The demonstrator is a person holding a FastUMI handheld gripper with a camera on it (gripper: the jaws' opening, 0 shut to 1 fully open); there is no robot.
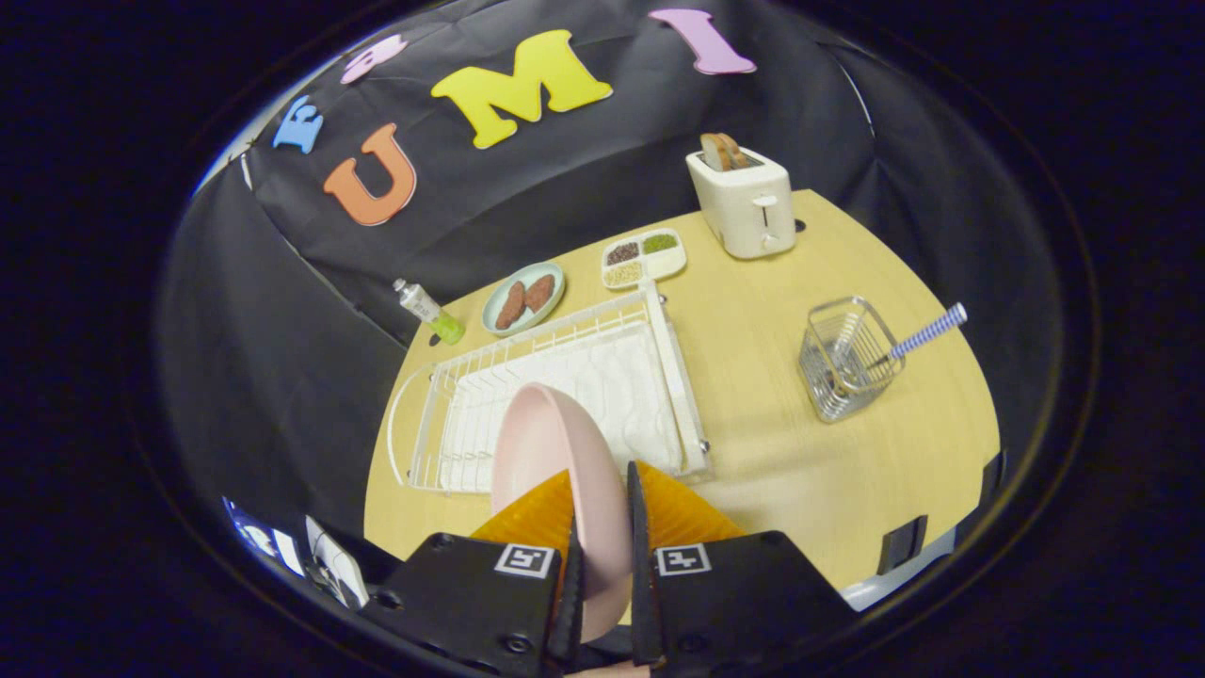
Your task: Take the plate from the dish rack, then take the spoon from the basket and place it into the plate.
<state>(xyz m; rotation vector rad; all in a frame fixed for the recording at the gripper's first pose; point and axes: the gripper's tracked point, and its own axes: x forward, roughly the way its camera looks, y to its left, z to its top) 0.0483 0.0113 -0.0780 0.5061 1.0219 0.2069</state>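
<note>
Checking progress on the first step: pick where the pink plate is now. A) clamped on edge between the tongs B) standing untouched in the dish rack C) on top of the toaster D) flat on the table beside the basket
A: the pink plate stands on edge between the tongs, both fingers pressing it, in front of the dish rack.

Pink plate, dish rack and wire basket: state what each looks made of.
Pink plate, clamped on edge between the gripper fingers: likely plastic or melamine, with a smooth matte surface and no glare. Dish rack: thin wire, apparently white-coated metal, with what looks like a plastic side rail. Wire basket: bare shiny metal mesh, probably steel or chromed.
</note>
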